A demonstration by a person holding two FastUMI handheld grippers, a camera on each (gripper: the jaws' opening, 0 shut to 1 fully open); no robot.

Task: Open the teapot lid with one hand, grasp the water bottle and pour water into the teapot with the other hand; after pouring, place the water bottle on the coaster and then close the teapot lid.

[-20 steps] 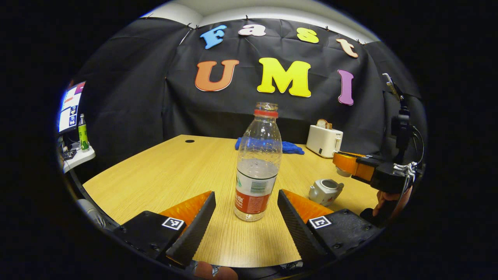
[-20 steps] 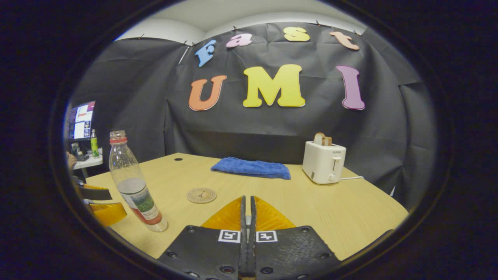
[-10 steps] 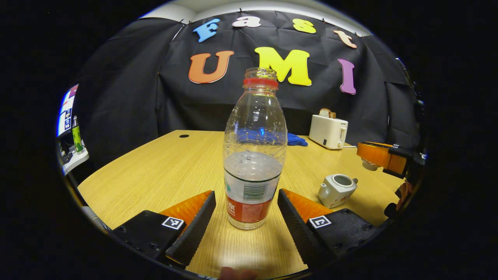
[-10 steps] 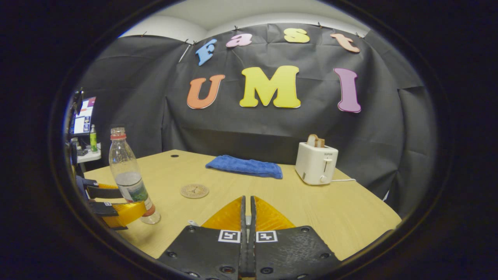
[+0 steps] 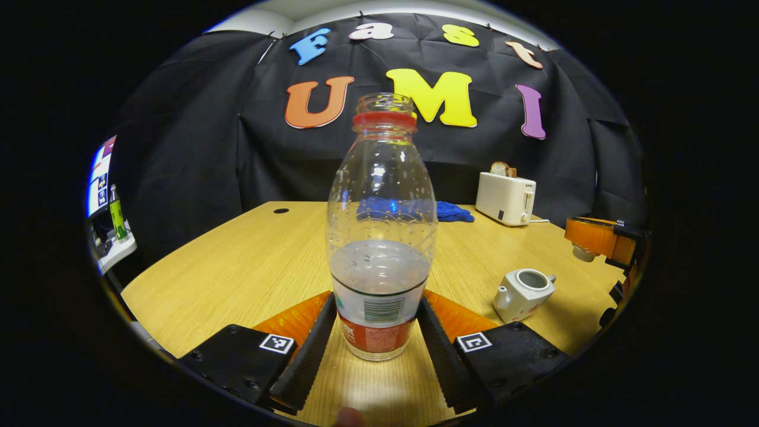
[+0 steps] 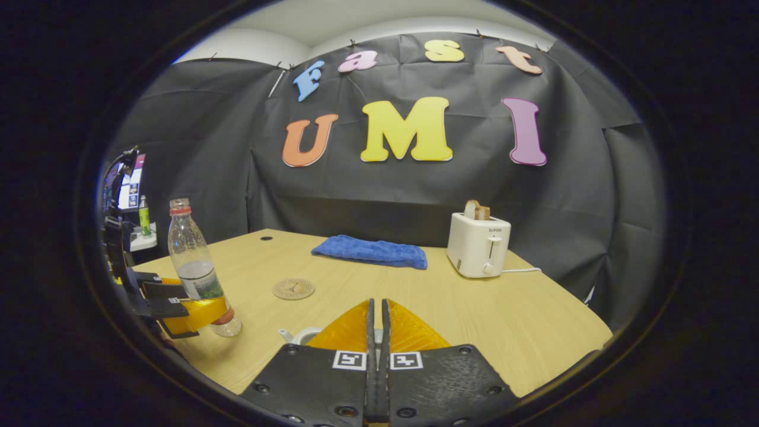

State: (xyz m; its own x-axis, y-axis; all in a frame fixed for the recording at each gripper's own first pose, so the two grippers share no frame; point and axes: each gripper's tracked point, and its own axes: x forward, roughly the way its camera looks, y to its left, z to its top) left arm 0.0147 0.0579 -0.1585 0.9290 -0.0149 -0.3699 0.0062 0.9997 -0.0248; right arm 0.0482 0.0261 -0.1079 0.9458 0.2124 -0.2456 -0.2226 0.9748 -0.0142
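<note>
The bottle [image 5: 380, 237] stands upright on the table [image 5: 249, 267], uncapped, with water filling roughly its lower half. My left gripper [image 5: 372, 323] has a finger on each side of its labelled base, and both fingers [image 5: 308, 350] look pressed against it, so I count it as clamped on the bottle; the bottle's foot rests on the wood. In the right gripper view the same bottle [image 6: 195, 267] sits at the far left with my left gripper [image 6: 195, 311] around its base. The teapot [image 5: 525, 293] stands open near the table's right edge, right of the bottle and well apart from it, its round mouth bare. My right gripper [image 6: 377, 320] has its fingers together on something small between them; in the left gripper view it [image 5: 587, 246] hangs above and right of the teapot, with a pale knob-like piece, probably the lid [image 5: 584, 254], just under its tips. The coaster [image 6: 293, 289] lies flat behind the bottle. Farther back lie a blue cloth [image 6: 370, 252] and, to its right, a toaster [image 6: 477, 244] with bread in its slot.
</note>
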